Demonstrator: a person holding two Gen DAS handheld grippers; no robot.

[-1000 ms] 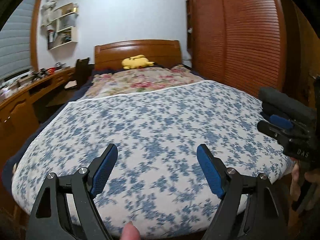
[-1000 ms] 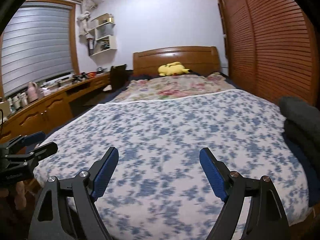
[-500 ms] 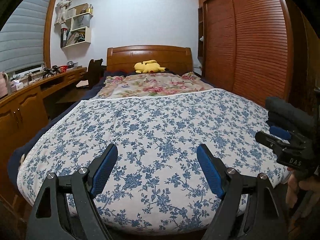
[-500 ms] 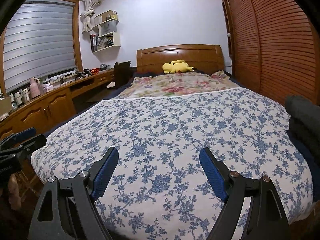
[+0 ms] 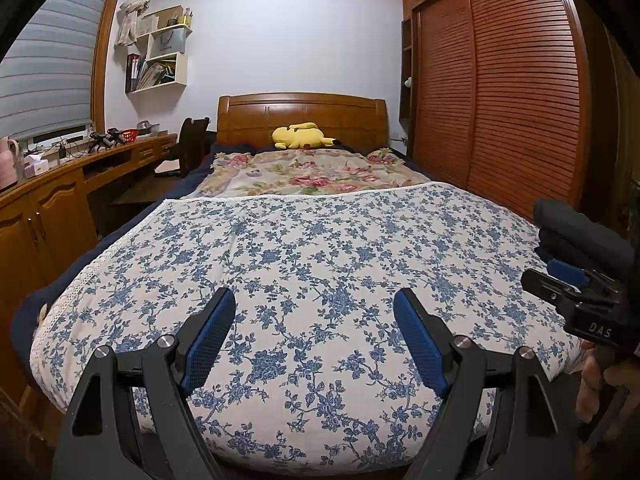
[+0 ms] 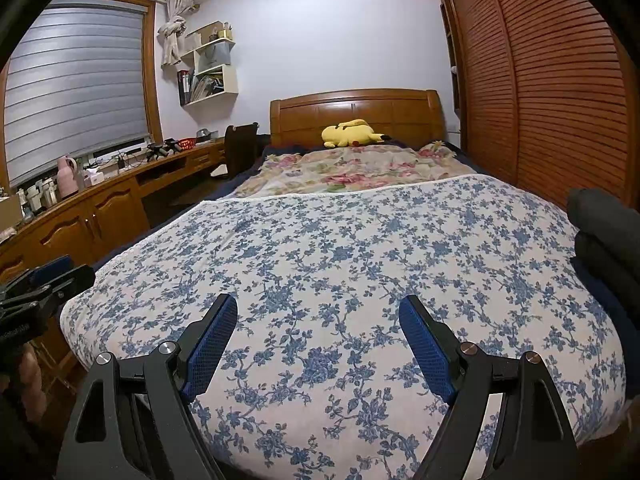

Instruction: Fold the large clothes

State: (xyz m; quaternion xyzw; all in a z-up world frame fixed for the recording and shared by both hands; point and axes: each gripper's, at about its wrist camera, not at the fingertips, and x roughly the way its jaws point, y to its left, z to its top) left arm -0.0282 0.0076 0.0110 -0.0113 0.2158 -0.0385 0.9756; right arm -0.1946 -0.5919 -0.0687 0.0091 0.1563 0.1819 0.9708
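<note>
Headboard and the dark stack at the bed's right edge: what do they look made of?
Headboard: varnished wood, going by its grain and glossy orange-brown sheen. Dark stack: looks like soft folded fabric, matte charcoal with rounded fold edges; the exact cloth is unclear.

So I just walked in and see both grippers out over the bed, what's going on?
Nothing is held yet. A person holds the left gripper and right gripper open and empty above the blue-flowered bedspread. Dark folded clothes sit stacked at the bed's right edge, untouched.
</note>
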